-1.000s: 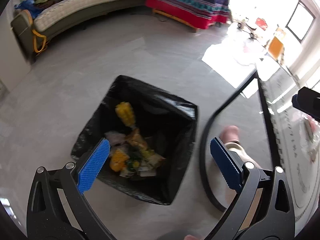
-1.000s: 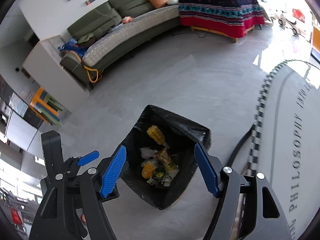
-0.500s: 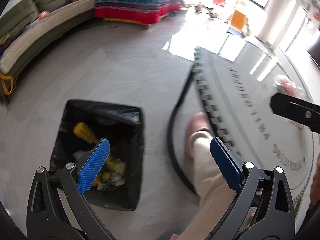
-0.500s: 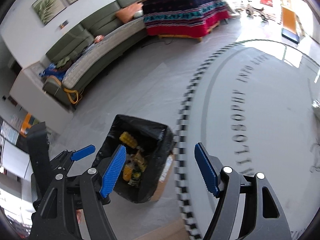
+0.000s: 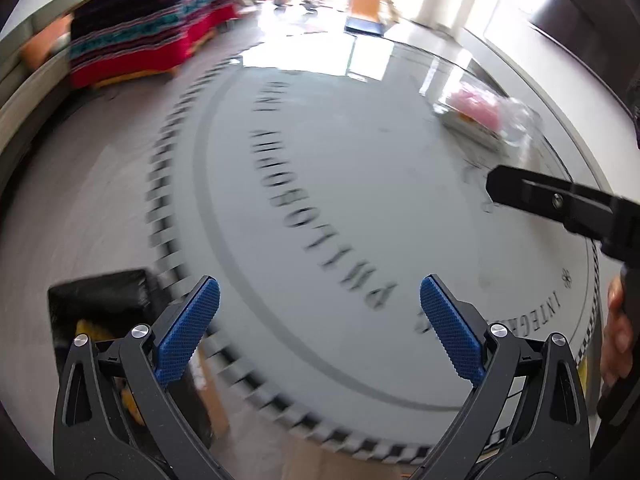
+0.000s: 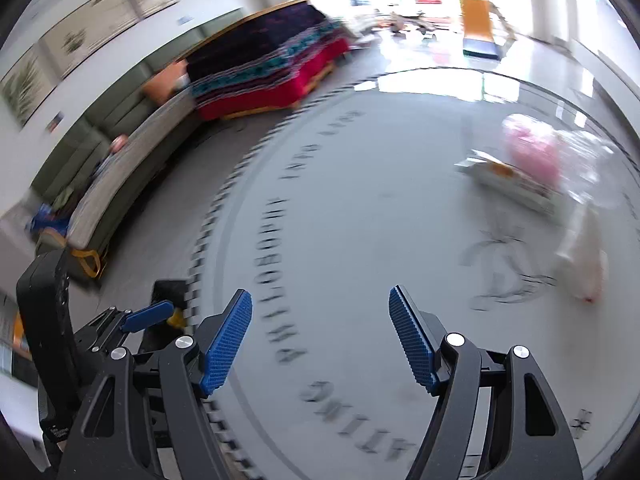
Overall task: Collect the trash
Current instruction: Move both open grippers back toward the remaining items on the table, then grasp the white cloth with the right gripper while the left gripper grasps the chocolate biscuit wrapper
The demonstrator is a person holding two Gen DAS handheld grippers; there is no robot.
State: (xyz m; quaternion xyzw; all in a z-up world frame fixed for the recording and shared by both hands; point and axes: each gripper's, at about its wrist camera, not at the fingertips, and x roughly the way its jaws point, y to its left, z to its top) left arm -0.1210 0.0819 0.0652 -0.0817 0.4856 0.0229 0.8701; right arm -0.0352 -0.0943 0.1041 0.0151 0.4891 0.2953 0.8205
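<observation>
Both views are blurred by motion. My left gripper (image 5: 318, 320) is open and empty above the near edge of a round grey table (image 5: 360, 208) with printed lettering. My right gripper (image 6: 320, 340) is open and empty over the same table (image 6: 360, 240). Trash lies at the table's far right: a pink lump in a clear plastic bag (image 5: 480, 106) (image 6: 532, 156), a flat paper box (image 6: 508, 184) beneath it, and a white crumpled piece (image 6: 584, 268). The black-lined trash bin (image 5: 104, 312) with yellow scraps stands on the floor at lower left, also in the right wrist view (image 6: 168, 300).
A green sofa (image 6: 120, 152) and a daybed with a red and dark blanket (image 5: 148, 40) stand along the far wall. The right gripper's black body (image 5: 560, 204) reaches in from the right in the left wrist view. A cardboard box (image 5: 212, 392) sits beside the bin.
Both grippers have swung right and up from over the trash bin to over the round table. The bin has slid to the lower left; the table trash has come into view.
</observation>
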